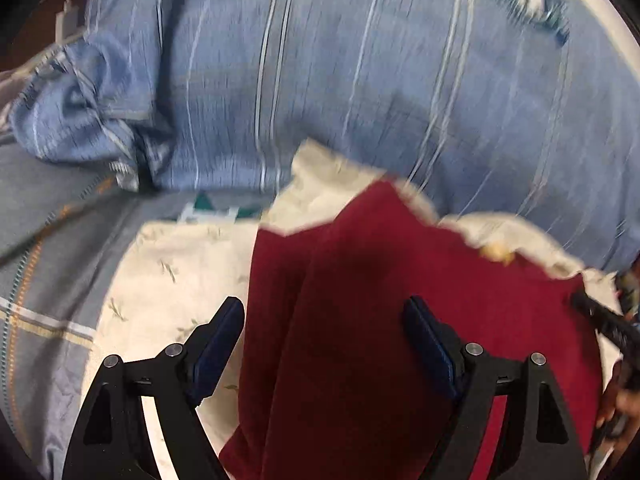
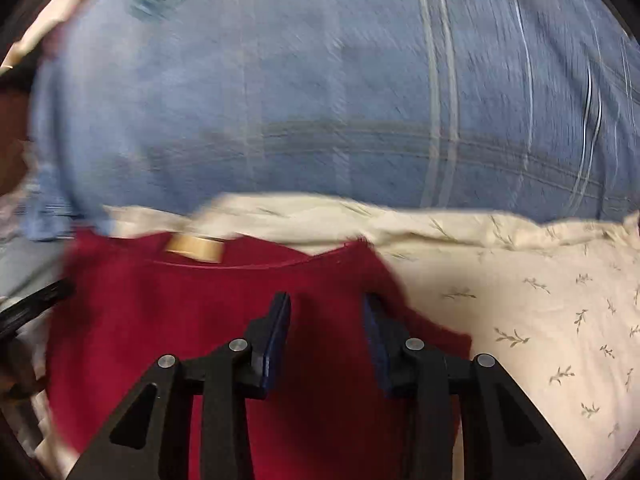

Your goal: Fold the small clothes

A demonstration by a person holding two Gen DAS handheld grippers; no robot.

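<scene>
One dark red garment (image 2: 200,320), tan neck label up, under both empty-handed grippers' parted fingers (image 1: 224,332).

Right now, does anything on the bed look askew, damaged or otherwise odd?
Nothing looks damaged or spilled. The dark red garment lies on the cream leaf-print cloth, its neckline and tan label facing the blue striped bedding. Only its left side is rumpled into long folds. Both frames are motion-blurred.

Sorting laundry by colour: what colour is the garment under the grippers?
Dark red garment, clearest in the right wrist view.
</scene>
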